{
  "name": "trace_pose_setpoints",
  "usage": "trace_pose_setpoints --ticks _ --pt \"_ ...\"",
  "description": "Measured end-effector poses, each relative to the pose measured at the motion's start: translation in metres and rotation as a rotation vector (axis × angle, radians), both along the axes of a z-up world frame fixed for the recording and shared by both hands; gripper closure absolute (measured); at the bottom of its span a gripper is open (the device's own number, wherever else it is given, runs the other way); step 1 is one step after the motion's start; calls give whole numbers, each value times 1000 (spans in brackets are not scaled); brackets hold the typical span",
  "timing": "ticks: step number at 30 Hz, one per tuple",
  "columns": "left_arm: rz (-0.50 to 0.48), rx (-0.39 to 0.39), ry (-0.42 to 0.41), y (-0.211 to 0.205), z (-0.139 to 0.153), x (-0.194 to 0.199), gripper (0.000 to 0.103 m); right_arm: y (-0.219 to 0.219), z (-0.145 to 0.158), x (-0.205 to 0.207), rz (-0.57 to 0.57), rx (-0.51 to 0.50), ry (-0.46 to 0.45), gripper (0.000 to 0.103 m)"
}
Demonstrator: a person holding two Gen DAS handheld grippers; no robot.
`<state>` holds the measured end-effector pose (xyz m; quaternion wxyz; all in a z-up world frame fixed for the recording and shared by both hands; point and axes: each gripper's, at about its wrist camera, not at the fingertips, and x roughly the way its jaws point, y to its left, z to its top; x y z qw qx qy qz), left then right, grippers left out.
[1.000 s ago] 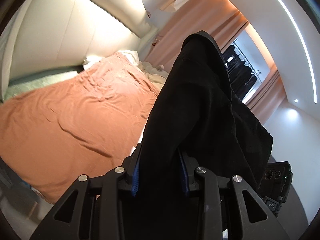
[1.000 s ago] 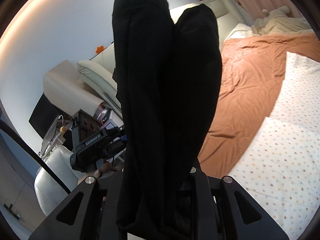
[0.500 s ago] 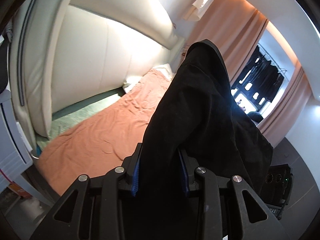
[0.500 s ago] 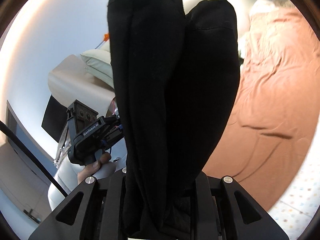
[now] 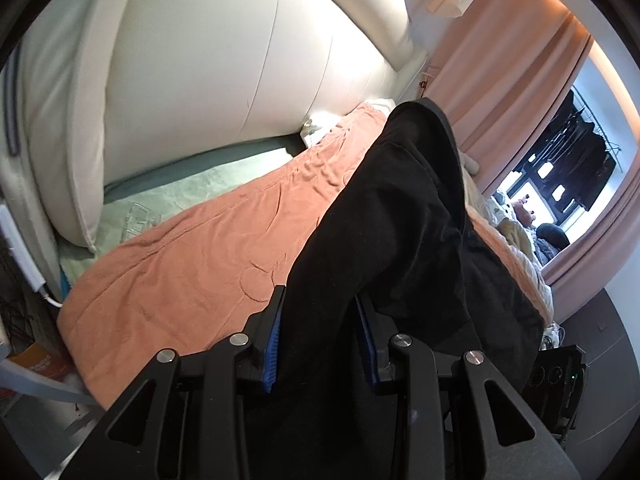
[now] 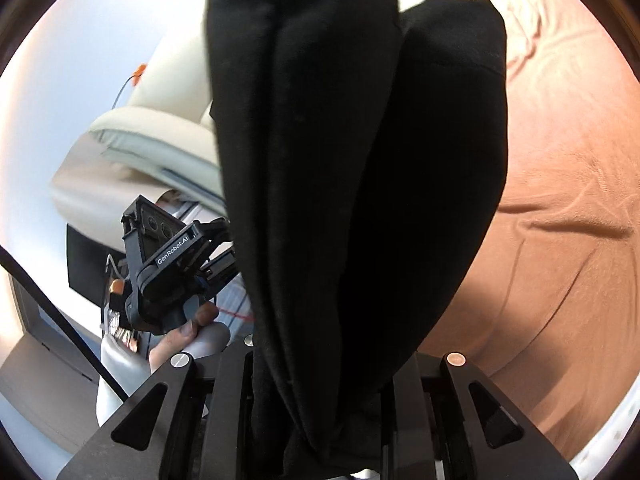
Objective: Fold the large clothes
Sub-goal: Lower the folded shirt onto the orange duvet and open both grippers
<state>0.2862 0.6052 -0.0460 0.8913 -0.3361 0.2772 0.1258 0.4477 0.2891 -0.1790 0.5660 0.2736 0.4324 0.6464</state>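
Both tongs grip the black garment (image 5: pixel 400 248): the left tongs (image 5: pixel 320 332) clamp a bunched fold, the right tongs (image 6: pixel 332 392) another. It hangs over the orange bedspread (image 5: pixel 192 264); cream headboard (image 5: pixel 224 72) beyond, blocking most forward view.

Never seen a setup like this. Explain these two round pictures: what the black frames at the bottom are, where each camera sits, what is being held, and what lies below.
No robot here: a person holds a two-finger claw in each hand, and each claw carries a wide-angle camera that looks along its fingers. That is why both pictures are round and bent.

The left claw shows in its own camera; blue pads line its fingers. It is shut on a black garment. The right claw in the other picture is also shut on bunched black cloth, apparently the same garment. That view also catches the person's hand holding the left claw.

Below lies a bed with an orange cover, a cream headboard behind it, and pink curtains.
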Motion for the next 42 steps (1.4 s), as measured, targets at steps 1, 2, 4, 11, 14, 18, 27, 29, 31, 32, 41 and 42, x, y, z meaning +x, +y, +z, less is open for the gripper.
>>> trace_pose_setpoints --ticks 1,2,4,11,14,18,27,29,31,32,41,42 --pt "-2 -4 3 2 -4 7 70 -1 -3 5 -2 0 9 86" --pt "-3 -4 3 4 -7 15 70 0 -5 11 -5 2 17 86" --pt "0 6 18 3 -10 31 70 -1 -10 21 -16 1 32 86" --pt "18 40 180 5 -38 75 68 16 -42 41 -64 -106 83 86" --pt "46 33 181 8 -46 65 61 25 -63 46 -72 -245 92 81" --pt "37 51 162 -1 -46 35 10 24 -66 38 -45 -298 47 64" --pt "129 39 121 -19 -59 -37 10 -60 -79 73 -146 -301 24 52" --pt "133 36 116 -28 -63 -48 10 -67 -90 76 -142 -305 25 59" --pt "140 32 107 -39 -69 -58 10 -62 -87 69 -150 -365 -15 64" --pt "142 27 109 -42 -72 -61 10 -62 -86 68 -164 -400 -29 64" --pt "149 11 201 -74 -95 -73 10 -64 -41 52 -205 -498 -81 64" --pt "148 10 203 -77 -93 -74 10 -70 -35 49 -207 -496 -96 64"
